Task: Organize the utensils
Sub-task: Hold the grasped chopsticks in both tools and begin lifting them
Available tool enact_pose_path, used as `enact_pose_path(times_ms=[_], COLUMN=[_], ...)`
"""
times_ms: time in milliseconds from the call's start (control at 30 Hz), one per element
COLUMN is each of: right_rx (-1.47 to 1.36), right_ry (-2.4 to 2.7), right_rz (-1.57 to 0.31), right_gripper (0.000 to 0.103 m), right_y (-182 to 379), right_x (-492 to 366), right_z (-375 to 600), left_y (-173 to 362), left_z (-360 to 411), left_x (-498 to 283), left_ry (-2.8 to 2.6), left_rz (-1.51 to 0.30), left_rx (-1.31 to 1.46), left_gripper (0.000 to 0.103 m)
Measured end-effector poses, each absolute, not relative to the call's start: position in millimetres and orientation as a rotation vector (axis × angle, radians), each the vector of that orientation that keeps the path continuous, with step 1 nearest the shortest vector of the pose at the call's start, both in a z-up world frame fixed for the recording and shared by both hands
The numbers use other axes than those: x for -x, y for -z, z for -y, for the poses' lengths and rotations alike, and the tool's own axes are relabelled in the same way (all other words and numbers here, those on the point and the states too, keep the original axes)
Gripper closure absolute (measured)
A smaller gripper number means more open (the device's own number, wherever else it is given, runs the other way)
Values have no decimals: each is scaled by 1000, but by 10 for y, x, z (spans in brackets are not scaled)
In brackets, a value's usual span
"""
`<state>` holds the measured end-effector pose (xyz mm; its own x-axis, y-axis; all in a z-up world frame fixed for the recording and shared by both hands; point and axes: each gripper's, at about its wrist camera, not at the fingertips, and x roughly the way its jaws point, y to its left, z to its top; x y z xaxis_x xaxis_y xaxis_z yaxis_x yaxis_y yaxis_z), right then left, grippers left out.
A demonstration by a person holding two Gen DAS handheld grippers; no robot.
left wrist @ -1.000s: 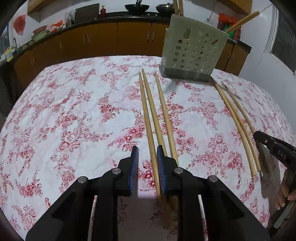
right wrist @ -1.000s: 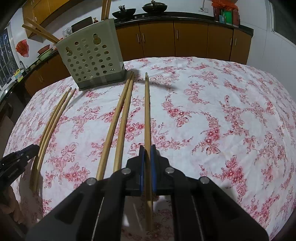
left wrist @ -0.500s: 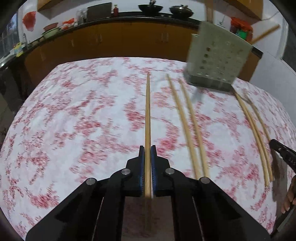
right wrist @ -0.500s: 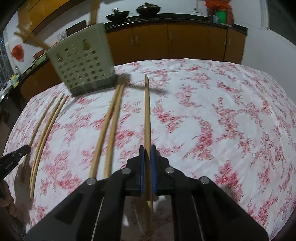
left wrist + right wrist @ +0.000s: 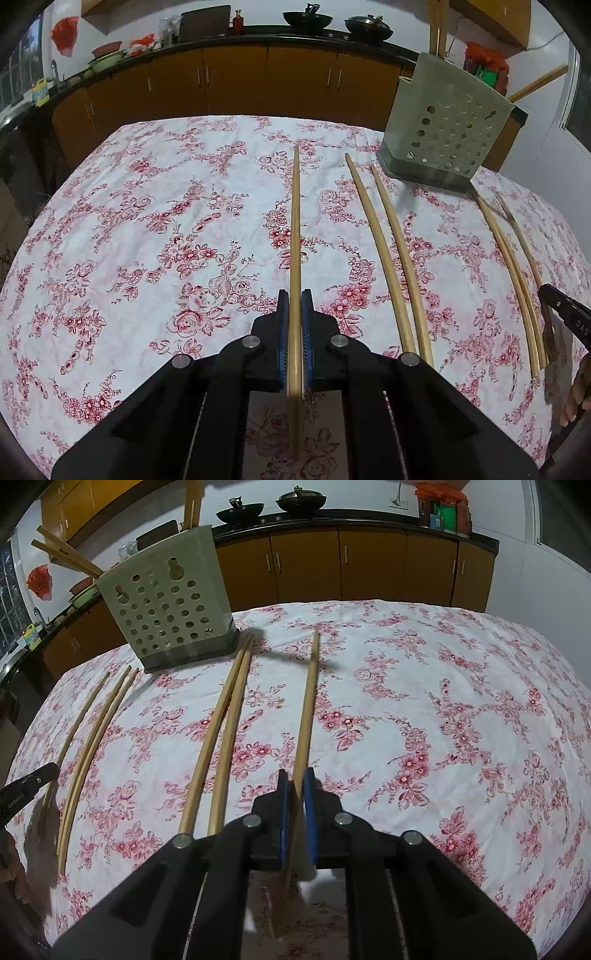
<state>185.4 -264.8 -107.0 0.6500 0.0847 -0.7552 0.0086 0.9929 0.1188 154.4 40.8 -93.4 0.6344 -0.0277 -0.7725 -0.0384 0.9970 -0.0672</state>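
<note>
The left gripper (image 5: 294, 314) is clamping a chopstick (image 5: 295, 229) lengthwise, probably for the perforated holder (image 5: 443, 125) ahead to its right, while the right gripper (image 5: 295, 794) is narrowly straddling a tilted second chopstick (image 5: 308, 701), grip unclear.

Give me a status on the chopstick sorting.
Done: several standing chopsticks are already in the holder. In hand: the left gripper is shut on one held chopstick; a second chopstick sits between the right gripper's jaws. Left: five loose chopsticks lie on the tablecloth.
</note>
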Motion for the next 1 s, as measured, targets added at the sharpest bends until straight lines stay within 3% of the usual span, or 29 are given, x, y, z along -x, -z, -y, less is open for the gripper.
enact_pose_path(times_ms=[1000], right_rx=[-128], right_ry=[-55], right_rz=[-865], right_gripper=[94], right_y=[1080], right_x=[-1850], right_z=[2670], left_y=[938], left_z=[-308], left_x=[-1448], left_ry=[20], left_rz=[-884], left_rx=[51], left_gripper=[95])
